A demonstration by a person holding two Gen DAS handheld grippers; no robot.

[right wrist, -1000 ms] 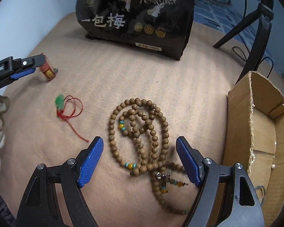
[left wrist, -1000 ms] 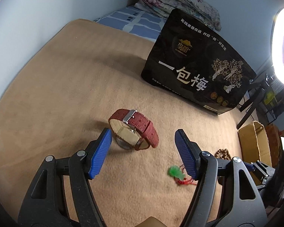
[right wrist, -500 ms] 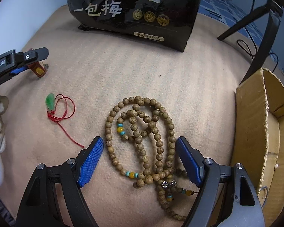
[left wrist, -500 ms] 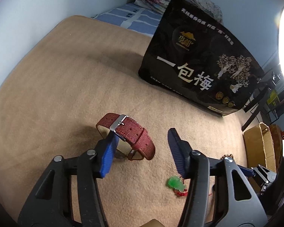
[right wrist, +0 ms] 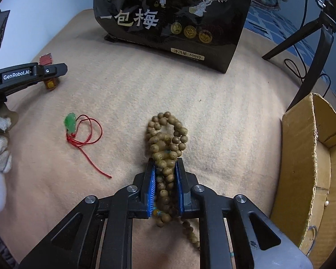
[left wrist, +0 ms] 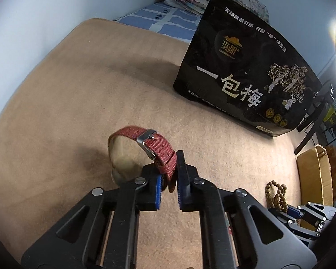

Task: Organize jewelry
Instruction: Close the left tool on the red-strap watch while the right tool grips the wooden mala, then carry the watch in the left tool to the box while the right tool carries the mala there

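Left claw (left wrist: pixel 168 177) round watch (left wrist: pixel 155 148), apparently lifted.

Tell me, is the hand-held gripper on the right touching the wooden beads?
Touching. In the right wrist view, the right hand-held gripper has its blue pads pressed against both sides of the bunched wooden beads, with no gap showing.

Red woven watch strap (left wrist: pixel 155 144), brown wooden beads (right wrist: pixel 168 139), green pendant (right wrist: pixel 70 122), tan blanket (right wrist: pixel 212 103)

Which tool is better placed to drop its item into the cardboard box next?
Right. The right tool grips the beads with the box just beside it; the left tool, holding the watch, sits farther away.
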